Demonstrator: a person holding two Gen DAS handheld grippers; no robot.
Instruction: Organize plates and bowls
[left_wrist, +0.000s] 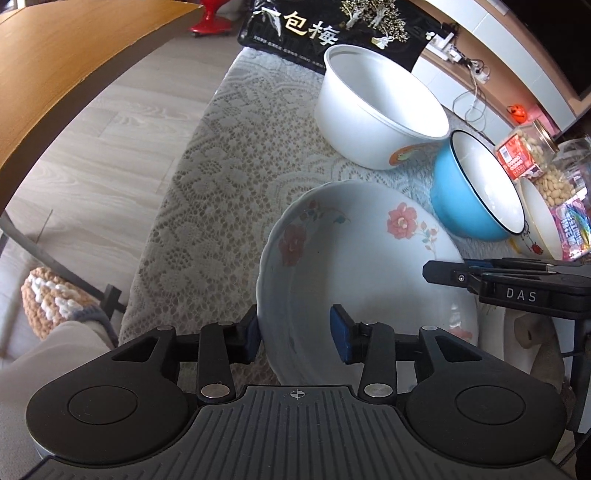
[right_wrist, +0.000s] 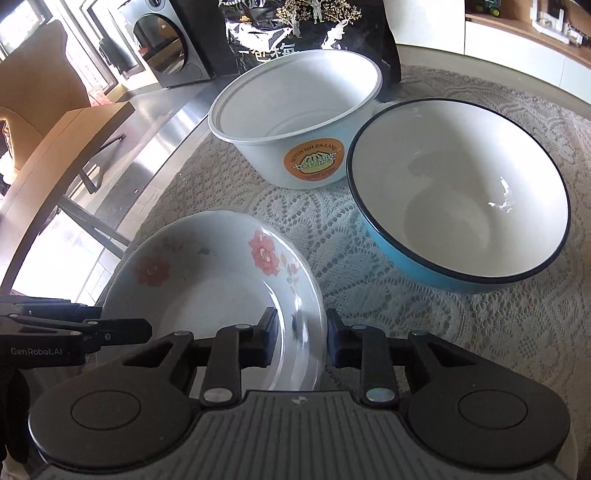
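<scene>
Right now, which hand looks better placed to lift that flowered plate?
The right. The right hand-held gripper has its jaws straddling the flowered plate's rim, apparently pinching it. The left hand-held gripper straddles the opposite rim with jaws wide apart, one pad clear of it.

Lace tablecloth (left_wrist: 229, 177) spread over a round table, pale wood-look floor (left_wrist: 110, 147) beside it. At the far edge, a black foil snack bag (left_wrist: 295, 33) printed with gold trees and white characters — upright. Further right, a clear jar of nuts (left_wrist: 532, 151) with a red label, just beside bright candy packets (left_wrist: 572, 229). Left — a wooden tabletop (left_wrist: 66, 74); beyond, a red stool base (left_wrist: 210, 22).
</scene>
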